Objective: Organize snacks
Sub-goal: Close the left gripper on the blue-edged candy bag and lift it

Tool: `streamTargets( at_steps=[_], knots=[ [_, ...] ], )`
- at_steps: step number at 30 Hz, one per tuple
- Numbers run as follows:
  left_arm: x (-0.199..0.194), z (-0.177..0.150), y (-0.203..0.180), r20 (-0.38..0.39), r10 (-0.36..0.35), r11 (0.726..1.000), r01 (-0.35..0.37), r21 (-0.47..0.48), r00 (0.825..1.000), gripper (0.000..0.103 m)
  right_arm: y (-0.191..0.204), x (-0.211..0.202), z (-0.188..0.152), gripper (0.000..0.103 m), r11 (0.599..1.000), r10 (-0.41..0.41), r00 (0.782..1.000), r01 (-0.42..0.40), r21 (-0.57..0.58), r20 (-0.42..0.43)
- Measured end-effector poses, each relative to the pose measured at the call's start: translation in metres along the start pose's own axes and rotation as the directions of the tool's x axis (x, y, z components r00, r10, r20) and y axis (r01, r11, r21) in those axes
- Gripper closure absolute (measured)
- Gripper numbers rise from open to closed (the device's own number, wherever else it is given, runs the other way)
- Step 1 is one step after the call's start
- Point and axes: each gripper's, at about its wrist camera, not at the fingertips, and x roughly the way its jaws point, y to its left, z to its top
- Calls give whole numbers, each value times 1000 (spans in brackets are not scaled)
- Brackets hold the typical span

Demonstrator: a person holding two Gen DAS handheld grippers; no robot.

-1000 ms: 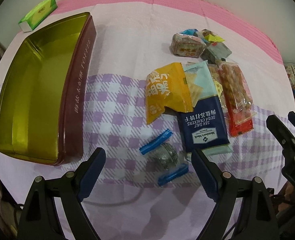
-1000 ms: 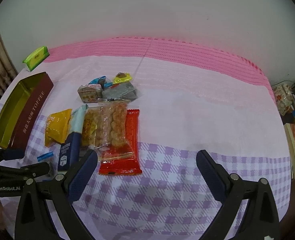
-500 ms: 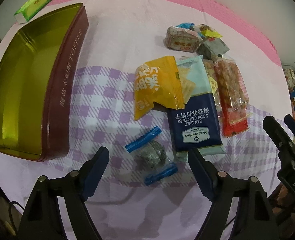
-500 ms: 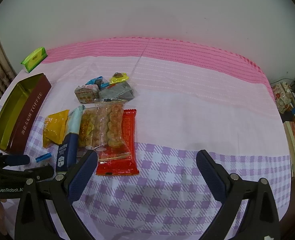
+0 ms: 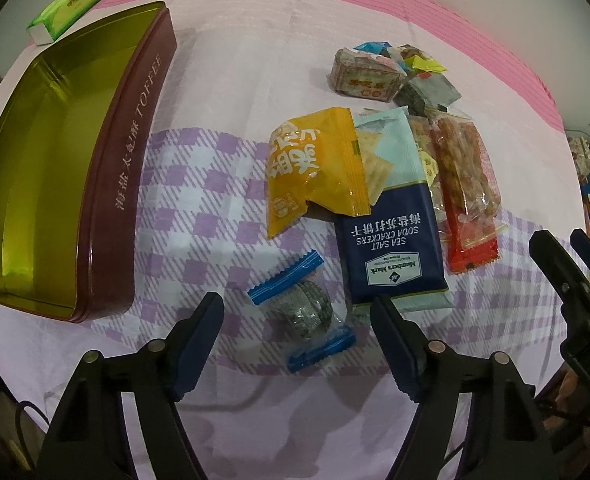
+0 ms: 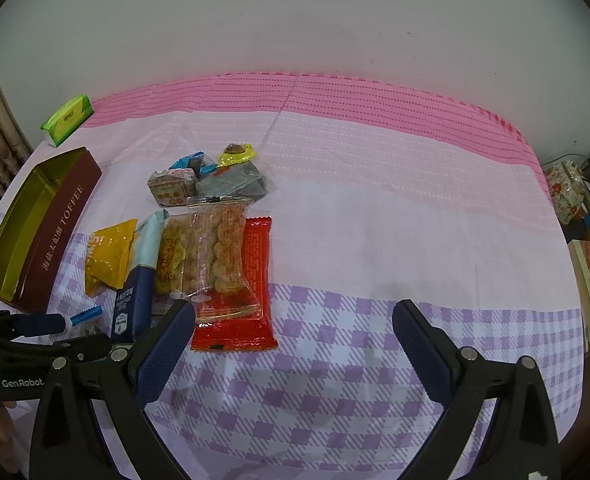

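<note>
1. Snacks lie in a loose cluster on the surface point(image 6: 375, 220), which is covered by a pink and purple-check cloth; the tin point(image 5: 107, 184), open and seemingly bare inside, stands well apart to their left in the left wrist view.
2. Nearest item: a candy point(image 5: 303, 312) in a clear wrapper with blue crimped ends, lying flat between the spread fingers of the left gripper point(image 5: 297, 316) and just short of their tips.
3. Candy axis: the long axis runs diagonally, one blue end toward the upper left, the other toward the lower right, so it lies skewed across the line between the fingers.
4. Left gripper: open wide, holding nothing, poised above the candy.
5. Right gripper point(image 6: 293, 324): open, empty, over bare cloth; its left finger is just beside the red packet point(image 6: 255, 280).
6. Other snacks: a cracker pack point(image 5: 391, 240), long axis running away from the camera, overlapped at its far end by a yellow bag point(image 5: 315, 168); a clear peanut pack point(image 5: 467, 168) lies atop the red packet; small wrapped sweets point(image 5: 367, 72) sit beyond.
7. Step in hand (judged): approach for the first pick, the candy.
8. Next move (judged): lower, close across the round middle, not the flimsy ends, then carry it to the tin.
</note>
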Motion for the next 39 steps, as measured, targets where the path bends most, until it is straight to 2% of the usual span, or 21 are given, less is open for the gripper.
streamTargets(
  at_steps=[5, 9, 13, 17, 23, 38, 39],
  knots=[
    [-1, -1, 4, 5, -1, 1000, 1, -13, 1000, 30, 0, 1, 0, 4, 1000, -1, 1000, 1, 0, -2],
    [0, -2, 3, 1, -12, 1000, 12, -16, 1000, 39, 0, 0, 0, 4, 1000, 0, 1000, 0, -1, -1],
    [9, -3, 1, -32, -25, 999, 24, -24, 999, 42, 0, 0, 1, 4, 1000, 1, 1000, -1, 1, 1],
    [10, 2, -1, -17, -27, 999, 27, -18, 999, 46, 0, 0, 1, 4, 1000, 0, 1000, 0, 6, 3],
    [13, 3, -4, -5, -24, 1000, 24, 11, 1000, 62, -3, 1, 1, 4, 1000, 3, 1000, -3, 14, -2],
    [9, -3, -13, 5, -37, 999, 37, 14, 999, 66, -5, 10, -1, 4, 1000, -1, 1000, 2, 24, -22],
    [8, -3, -5, 4, -39, 999, 39, 18, 999, 66, -5, 10, -1, 4, 1000, 0, 1000, 1, 21, -21]
  ],
)
